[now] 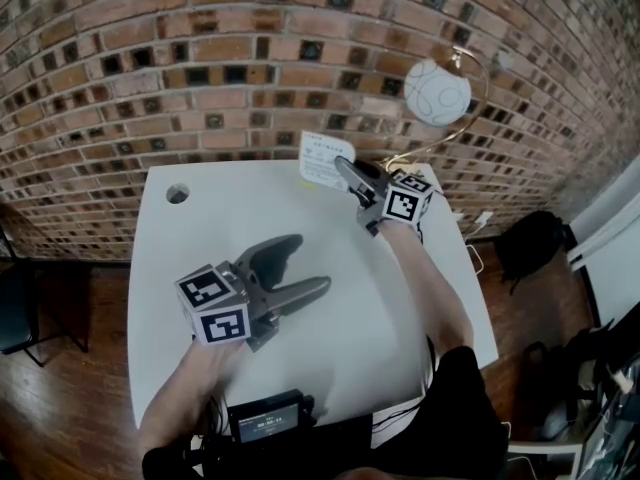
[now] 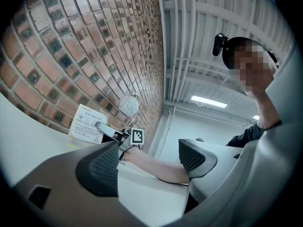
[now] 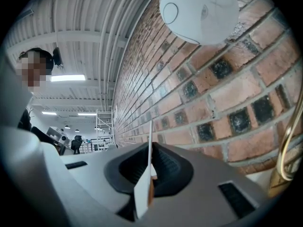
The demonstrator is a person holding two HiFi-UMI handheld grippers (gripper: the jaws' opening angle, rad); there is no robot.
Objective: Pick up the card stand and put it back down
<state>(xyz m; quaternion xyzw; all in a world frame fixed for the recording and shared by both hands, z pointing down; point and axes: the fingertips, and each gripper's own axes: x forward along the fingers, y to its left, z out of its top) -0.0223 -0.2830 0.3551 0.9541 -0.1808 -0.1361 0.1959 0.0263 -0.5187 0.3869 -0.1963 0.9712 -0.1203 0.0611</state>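
Note:
The card stand [image 1: 322, 158] is a white printed card at the far edge of the white table [image 1: 200, 268], close to the brick wall. My right gripper [image 1: 345, 168] is shut on it, its jaws clamped on the card's right side. In the right gripper view the card stand [image 3: 147, 174] shows edge-on as a thin white sheet pinched between the dark pads. From the left gripper view the card stand [image 2: 88, 123] appears far off with the right gripper [image 2: 102, 126] on it. My left gripper [image 1: 305, 265] rests mid-table, open and holding nothing, and the left gripper [image 2: 151, 167] shows both pads well apart.
A lamp with a white globe [image 1: 437, 92] and a brass arc stem [image 1: 480, 108] stands right of the card, near the wall. A round cable hole [image 1: 178, 194] sits at the table's far left. A dark device [image 1: 268, 418] lies at the near edge.

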